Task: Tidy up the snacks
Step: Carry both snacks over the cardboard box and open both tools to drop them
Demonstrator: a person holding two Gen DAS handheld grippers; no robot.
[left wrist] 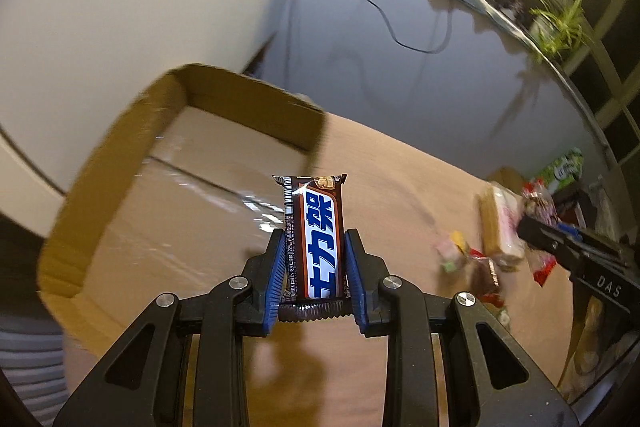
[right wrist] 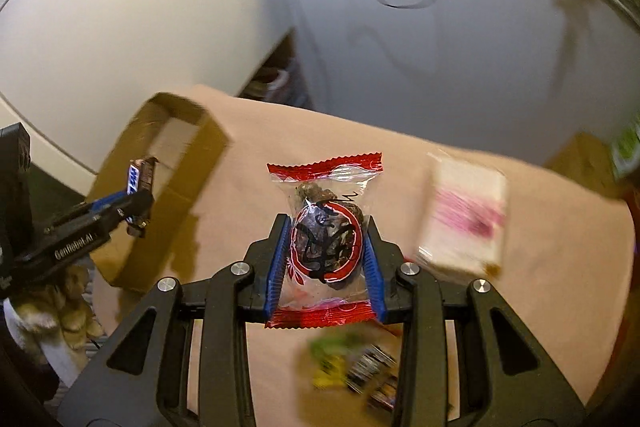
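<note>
My left gripper point(left wrist: 314, 247) is shut on a brown, blue and white chocolate bar point(left wrist: 316, 239), held upright above the table just in front of an open cardboard box point(left wrist: 120, 163). In the right wrist view the left gripper point(right wrist: 136, 195) holds the bar point(right wrist: 140, 179) beside the box point(right wrist: 204, 163). My right gripper point(right wrist: 326, 231) is shut on a clear snack packet with red ends point(right wrist: 326, 227), held above the table. The right gripper also shows at the right edge of the left wrist view point(left wrist: 528, 227).
A pink-and-white wafer pack point(right wrist: 464, 219) lies on the tan table point(right wrist: 540, 267) to the right. Several small wrapped snacks point(right wrist: 356, 371) lie below my right gripper. They also show in the left wrist view point(left wrist: 472, 259). A green box point(left wrist: 560, 167) and plant point(left wrist: 560, 23) stand far right.
</note>
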